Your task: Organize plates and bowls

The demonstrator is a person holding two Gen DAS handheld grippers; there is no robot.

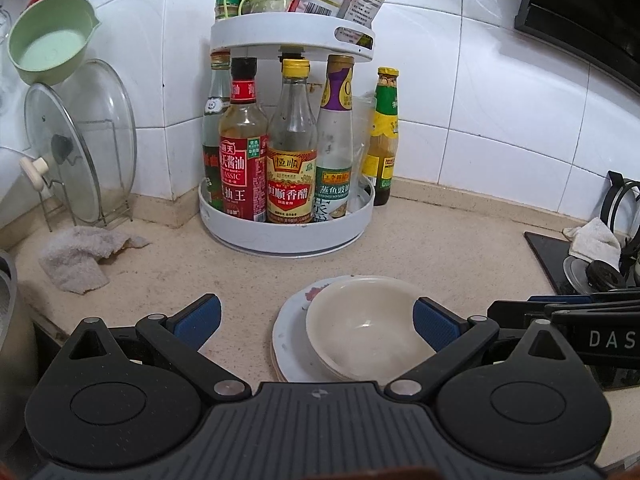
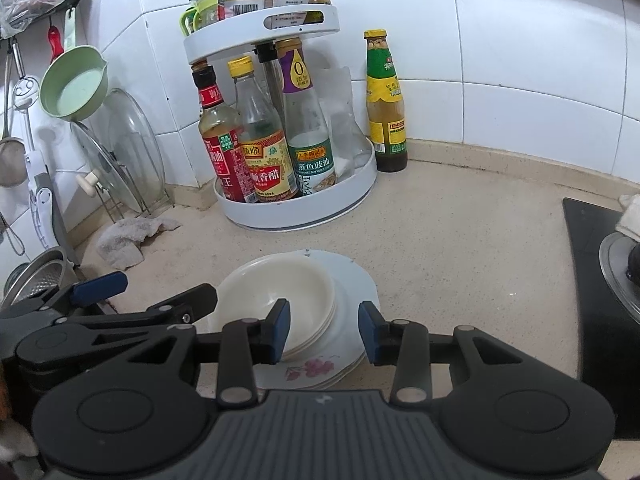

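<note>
A stack of cream bowls (image 1: 360, 320) sits on a stack of white floral plates (image 1: 290, 340) on the beige counter. In the right wrist view the bowls (image 2: 280, 292) rest on the left part of the plates (image 2: 352, 280). My left gripper (image 1: 316, 320) is open wide, its right finger beside the bowl rim, its left finger over bare counter. My right gripper (image 2: 324, 330) is open and hovers over the near edge of the stack, holding nothing. The left gripper (image 2: 100, 284) shows at the left of the right wrist view.
A two-tier white turntable (image 1: 288, 236) of sauce bottles stands in the corner, with a green-labelled bottle (image 1: 384, 136) beside it. Glass lids in a wire rack (image 1: 80, 152) and a grey cloth (image 1: 80, 256) lie left. A black hob (image 2: 592, 280) lies right, a metal sink (image 2: 36, 276) left.
</note>
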